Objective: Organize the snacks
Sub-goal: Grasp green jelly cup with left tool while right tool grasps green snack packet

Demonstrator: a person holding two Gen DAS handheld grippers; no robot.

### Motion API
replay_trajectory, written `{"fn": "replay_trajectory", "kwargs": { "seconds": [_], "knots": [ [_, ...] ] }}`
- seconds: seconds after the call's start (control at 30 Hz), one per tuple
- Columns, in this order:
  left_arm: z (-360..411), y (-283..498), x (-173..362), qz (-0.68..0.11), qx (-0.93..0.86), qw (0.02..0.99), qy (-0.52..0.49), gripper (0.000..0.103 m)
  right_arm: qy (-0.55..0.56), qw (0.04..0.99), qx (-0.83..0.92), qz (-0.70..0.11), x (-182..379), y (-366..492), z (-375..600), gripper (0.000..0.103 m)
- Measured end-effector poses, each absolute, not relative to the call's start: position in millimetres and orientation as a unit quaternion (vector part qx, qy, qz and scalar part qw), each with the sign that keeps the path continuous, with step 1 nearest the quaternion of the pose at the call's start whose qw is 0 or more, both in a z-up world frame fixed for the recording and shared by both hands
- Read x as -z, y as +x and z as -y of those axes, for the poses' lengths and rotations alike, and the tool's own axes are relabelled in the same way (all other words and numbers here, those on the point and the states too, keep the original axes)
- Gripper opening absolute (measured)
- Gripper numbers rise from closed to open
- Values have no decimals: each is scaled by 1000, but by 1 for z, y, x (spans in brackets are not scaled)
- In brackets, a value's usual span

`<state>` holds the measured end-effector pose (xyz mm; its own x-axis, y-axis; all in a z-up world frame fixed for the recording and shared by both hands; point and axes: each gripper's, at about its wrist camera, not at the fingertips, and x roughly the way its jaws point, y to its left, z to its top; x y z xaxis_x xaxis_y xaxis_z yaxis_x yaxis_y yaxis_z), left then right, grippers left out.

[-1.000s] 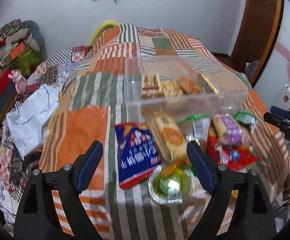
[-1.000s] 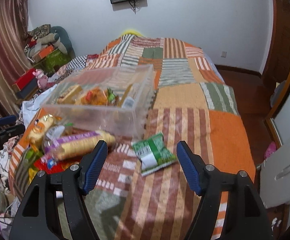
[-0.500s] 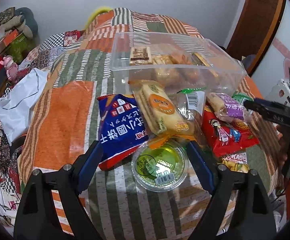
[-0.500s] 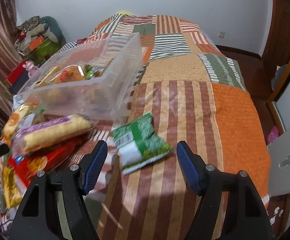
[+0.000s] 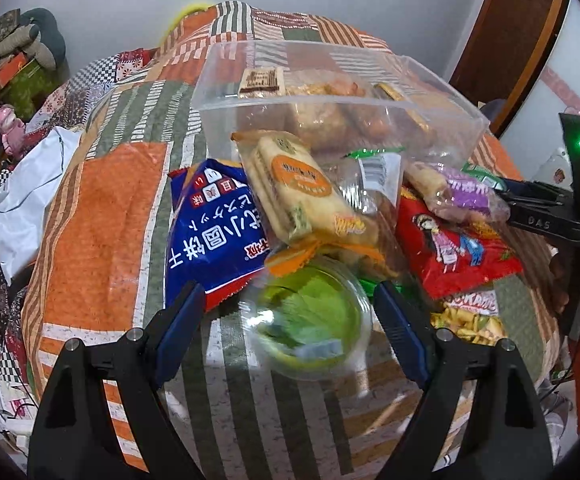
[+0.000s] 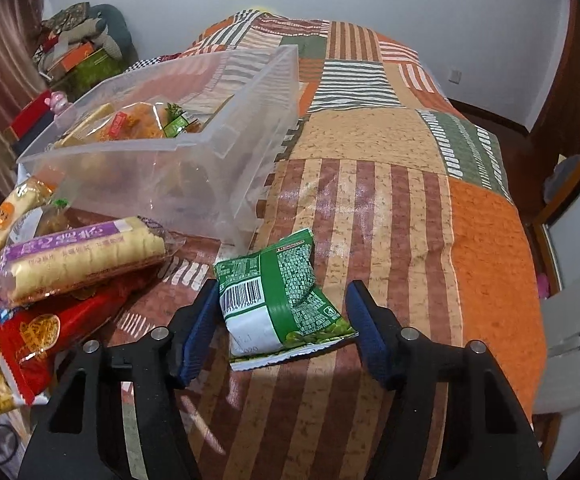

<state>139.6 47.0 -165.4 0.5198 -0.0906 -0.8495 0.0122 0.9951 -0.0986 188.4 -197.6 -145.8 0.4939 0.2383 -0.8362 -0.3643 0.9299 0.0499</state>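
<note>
Snacks lie on a patchwork bedspread in front of a clear plastic bin, which already holds several wrapped pastries. Left claw: jaws apart, straddling a round green lidded cup; neither pad touches it, cup image blurred. Behind the cup, a blue snack bag and an orange-label cracker pack leaning on the bin's near wall; a red snack bag and purple-label roll pack to their right. Right claw: jaws have just been closing, with a green-and-white snack packet between them; left pad just beside or at the packet's edge, right pad apart from it, so no grip. Packet lies flat on the bedspread, just beside the bin's corner.
</note>
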Motion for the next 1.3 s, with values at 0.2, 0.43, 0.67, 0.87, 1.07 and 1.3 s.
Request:
{"fn": "replay_trajectory", "kwargs": {
  "seconds": [0.2, 0.43, 0.67, 0.87, 1.07, 1.3],
  "knots": [
    [-39, 131, 168, -477, 23, 878, -18, 86, -59, 863, -181, -469, 143, 174, 201, 51],
    [-42, 127, 167, -467, 15, 884, -23, 71, -35, 865, -192, -462, 136, 153, 206, 51],
    [-41, 122, 165, -456, 20, 889, -15, 59, -7, 865, -202, -459, 133, 143, 208, 51],
    [-40, 113, 156, -450, 26, 893, -18, 59, 2, 873, -204, -444, 124, 141, 208, 50],
    [-46, 105, 138, -434, 20, 900, -32, 59, 0, 884, -207, -419, 109, 133, 206, 50],
    [-56, 102, 110, -409, 10, 912, -34, 59, 5, 896, -213, -389, 89, 130, 204, 50]
  ]
}}
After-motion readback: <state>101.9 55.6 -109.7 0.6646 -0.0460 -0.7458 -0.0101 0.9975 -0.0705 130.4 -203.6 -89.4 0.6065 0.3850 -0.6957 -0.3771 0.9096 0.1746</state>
